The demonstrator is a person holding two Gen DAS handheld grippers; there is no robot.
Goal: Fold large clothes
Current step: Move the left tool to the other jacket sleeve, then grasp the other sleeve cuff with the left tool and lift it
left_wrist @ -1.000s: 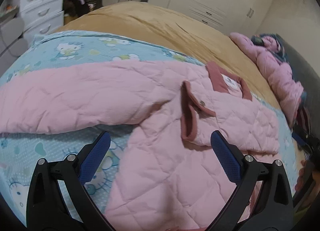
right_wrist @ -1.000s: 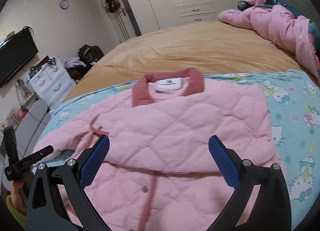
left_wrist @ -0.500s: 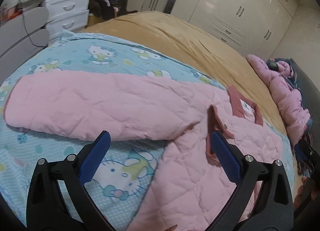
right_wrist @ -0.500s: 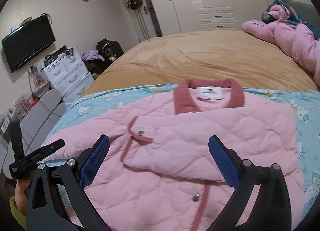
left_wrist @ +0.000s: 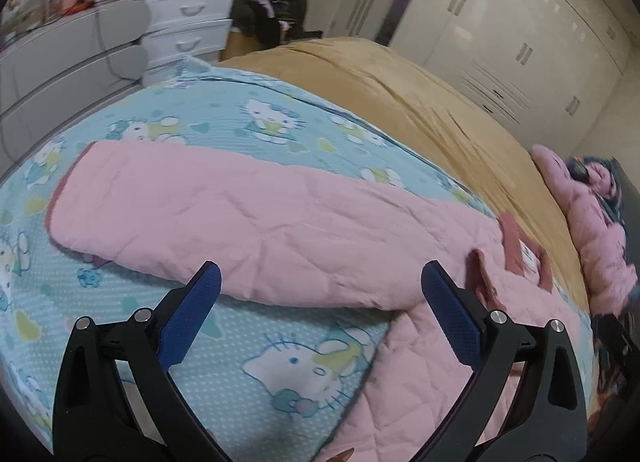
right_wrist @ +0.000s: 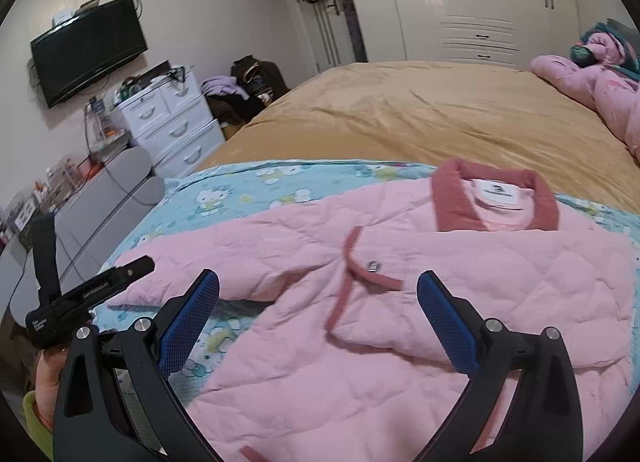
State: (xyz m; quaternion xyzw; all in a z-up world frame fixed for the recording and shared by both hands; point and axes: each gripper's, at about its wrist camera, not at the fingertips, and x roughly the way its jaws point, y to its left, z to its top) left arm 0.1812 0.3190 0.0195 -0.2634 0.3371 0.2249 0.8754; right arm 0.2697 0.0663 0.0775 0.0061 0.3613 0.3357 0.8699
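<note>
A pink quilted jacket (right_wrist: 460, 286) with a dark pink collar (right_wrist: 496, 198) lies flat on a blue cartoon-cat blanket (right_wrist: 224, 198). Its right side is folded over the front. Its left sleeve (left_wrist: 224, 222) stretches out flat to the left. My left gripper (left_wrist: 320, 298) is open and empty, hovering above the near edge of that sleeve. My right gripper (right_wrist: 318, 302) is open and empty above the jacket's front placket. The left gripper also shows in the right wrist view (right_wrist: 96, 290), at the left near the sleeve's end.
The blanket lies on a bed with a tan cover (right_wrist: 420, 110). A pink bundle of bedding (right_wrist: 600, 90) lies at the far right. White drawers (right_wrist: 168, 118), a grey cabinet (left_wrist: 68, 74), a wall TV (right_wrist: 88, 50) and wardrobes (right_wrist: 472, 2) stand around the bed.
My left gripper has swung left from the jacket's body along the spread sleeve. My right gripper has shifted left too, so the collar now sits right of centre. Both stayed open.
</note>
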